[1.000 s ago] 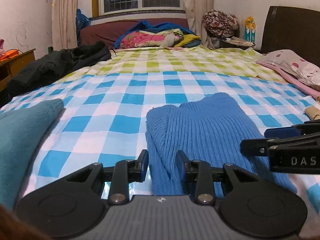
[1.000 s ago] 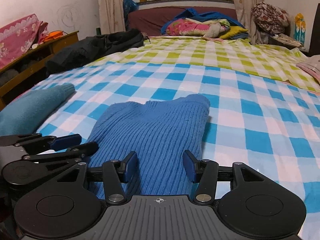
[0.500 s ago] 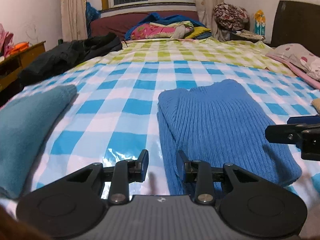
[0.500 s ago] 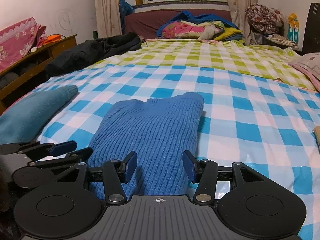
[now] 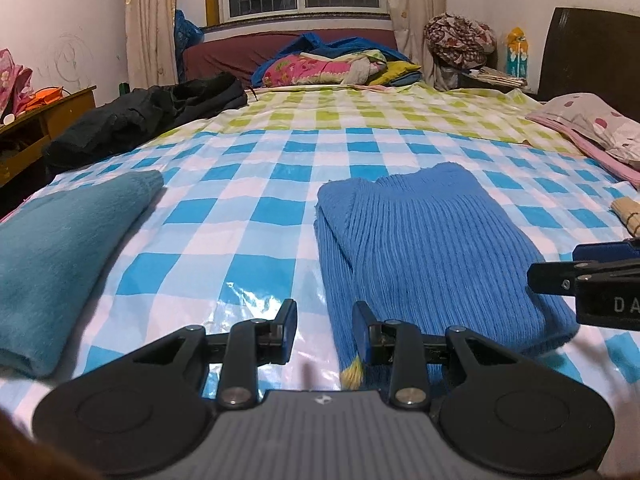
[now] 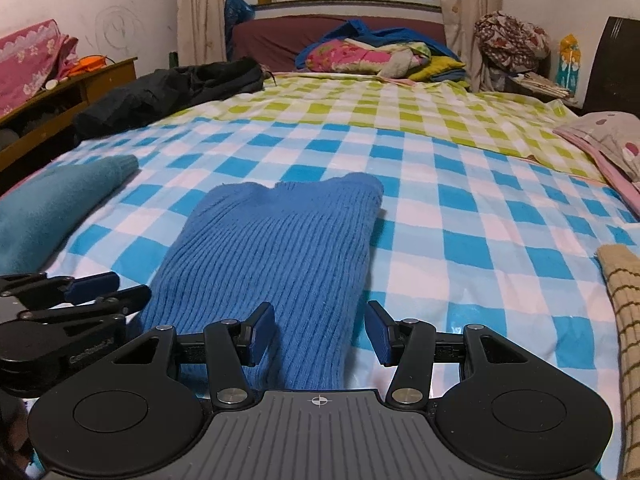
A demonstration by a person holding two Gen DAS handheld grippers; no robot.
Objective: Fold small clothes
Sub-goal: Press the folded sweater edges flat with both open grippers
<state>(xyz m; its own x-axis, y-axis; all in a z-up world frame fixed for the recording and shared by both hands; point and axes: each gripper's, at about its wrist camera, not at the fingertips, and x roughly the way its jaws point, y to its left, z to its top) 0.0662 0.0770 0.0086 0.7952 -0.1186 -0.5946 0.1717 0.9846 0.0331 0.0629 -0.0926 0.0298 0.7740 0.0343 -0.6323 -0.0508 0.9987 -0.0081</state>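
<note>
A blue ribbed knit garment [image 5: 432, 248] lies folded into a long strip on the checked bedspread [image 5: 248, 216]; it also shows in the right wrist view [image 6: 276, 248]. My left gripper [image 5: 325, 330] is open and empty at the garment's near left edge. My right gripper [image 6: 319, 334] is open and empty over the garment's near end. The right gripper shows at the right edge of the left wrist view [image 5: 592, 272], and the left gripper shows at the left of the right wrist view [image 6: 76, 292].
A folded teal garment [image 5: 60, 248] lies to the left. A beige striped cloth [image 6: 624, 320] lies to the right. A black jacket [image 5: 148, 116], a bedding pile [image 5: 336, 66] and a pillow [image 5: 596, 124] sit farther back.
Both grippers have drawn back toward the near edge of the bed, away from the blue garment. Both stay open. The garment lies still.
</note>
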